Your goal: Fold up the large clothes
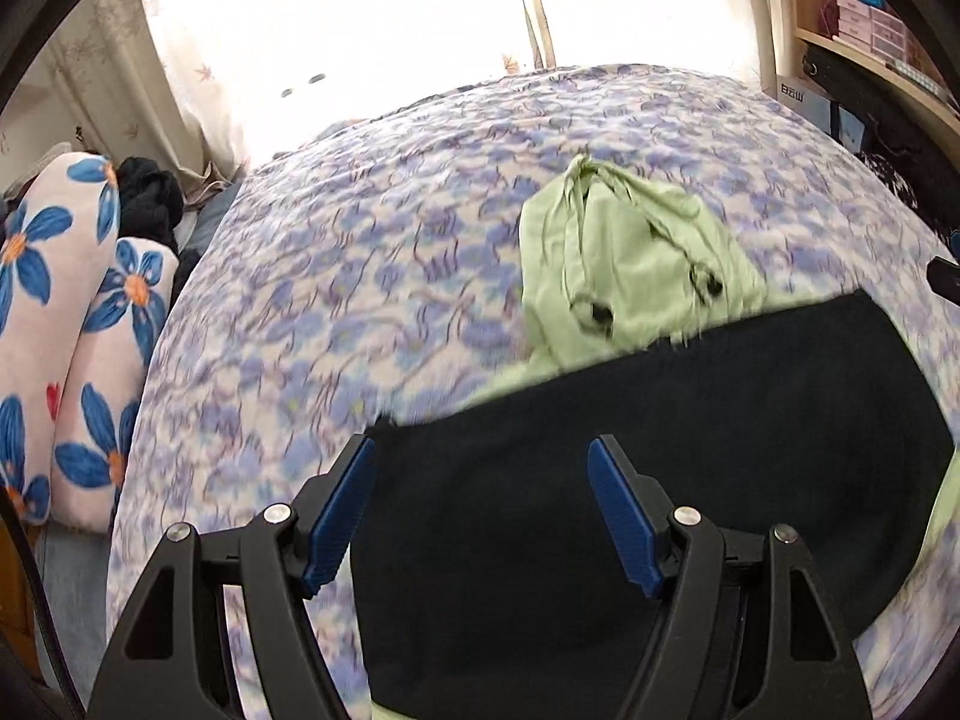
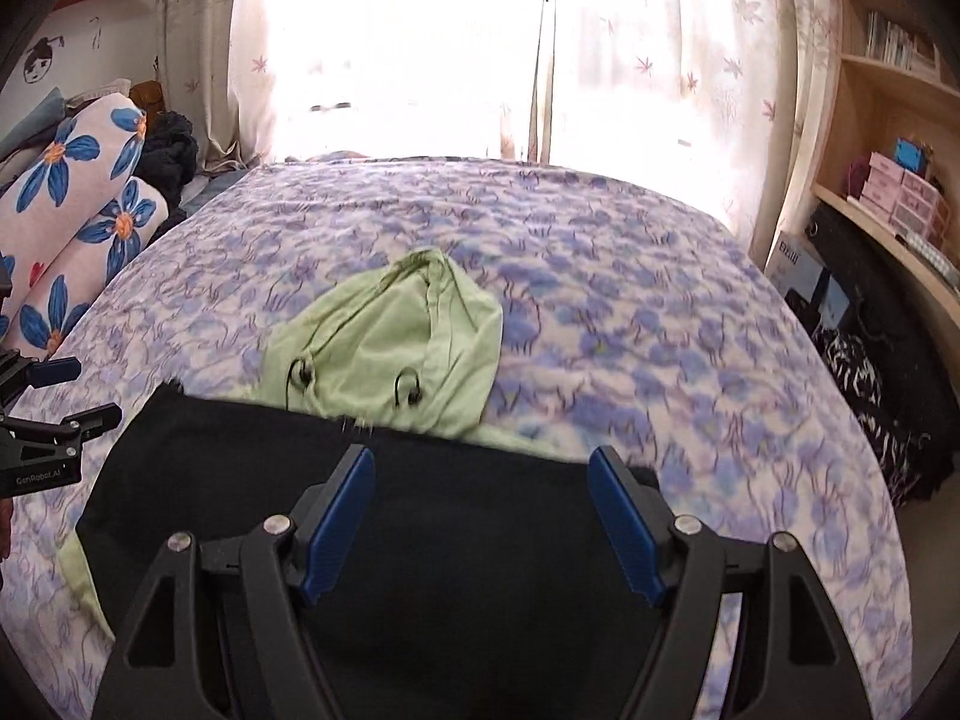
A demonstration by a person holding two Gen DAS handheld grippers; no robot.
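1. Black folded garment (image 2: pixel 372 516) lies on the floral bedspread (image 2: pixel 600 324), covering the light-green hooded garment (image 2: pixel 396 336), whose hood shows at 12 o'clock
2. Left gripper (image 1: pixel 480 516): jaws spread, empty
3. Right gripper (image 2: pixel 480 516): jaws spread, empty, above the black cloth
4. Flowered pillows (image 1: pixel 66 324) at 9 o'clock

matt black cloth (image 2: pixel 420 540) on light green hoodie (image 2: pixel 390 336); printed cotton-like bedsheet (image 2: pixel 630 300).

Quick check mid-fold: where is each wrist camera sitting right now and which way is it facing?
Left wrist: above the bed's near edge, facing the window; open left gripper over the black garment; right gripper's tip at the right edge.
Right wrist: alongside, same heading; open right gripper, left gripper at left.
Shared: green hood, floral bedspread, curtains, shelves.
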